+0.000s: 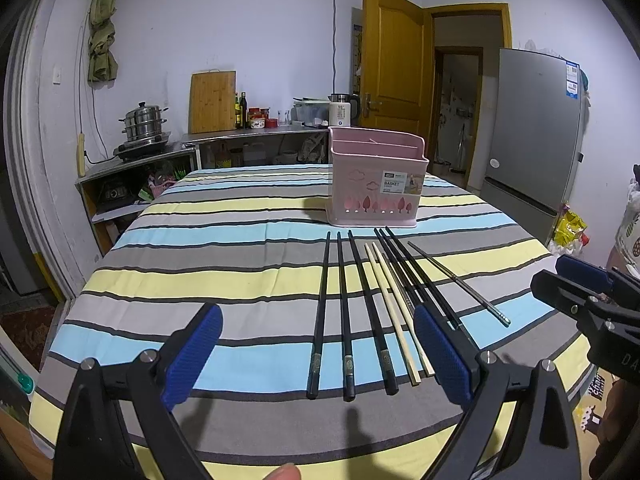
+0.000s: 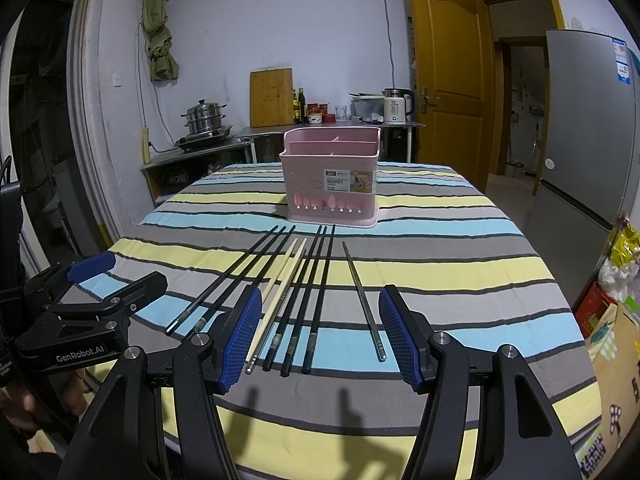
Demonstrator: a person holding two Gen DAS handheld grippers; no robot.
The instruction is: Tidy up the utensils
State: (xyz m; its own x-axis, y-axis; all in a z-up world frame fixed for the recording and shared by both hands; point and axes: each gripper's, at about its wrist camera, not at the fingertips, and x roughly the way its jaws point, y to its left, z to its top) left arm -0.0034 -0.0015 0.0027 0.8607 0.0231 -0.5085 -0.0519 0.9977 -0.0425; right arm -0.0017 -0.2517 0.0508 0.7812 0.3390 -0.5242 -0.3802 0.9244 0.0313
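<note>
Both grippers, left gripper (image 1: 320,354) and right gripper (image 2: 320,334), hover with fingers spread, holding nothing. Chopsticks (image 2: 296,300) lie in a row mid-bench toward the near edge; pink basket (image 2: 330,176) stands beyond. Advice: pinch one pair near the thick ends, lift level, then tip it upright into a compartment.

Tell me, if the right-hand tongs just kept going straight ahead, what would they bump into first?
Probably the chopsticks lying on the striped tablecloth between the open right tongs. If held above them, the pink basket behind comes next. Height is hard to judge.
</note>
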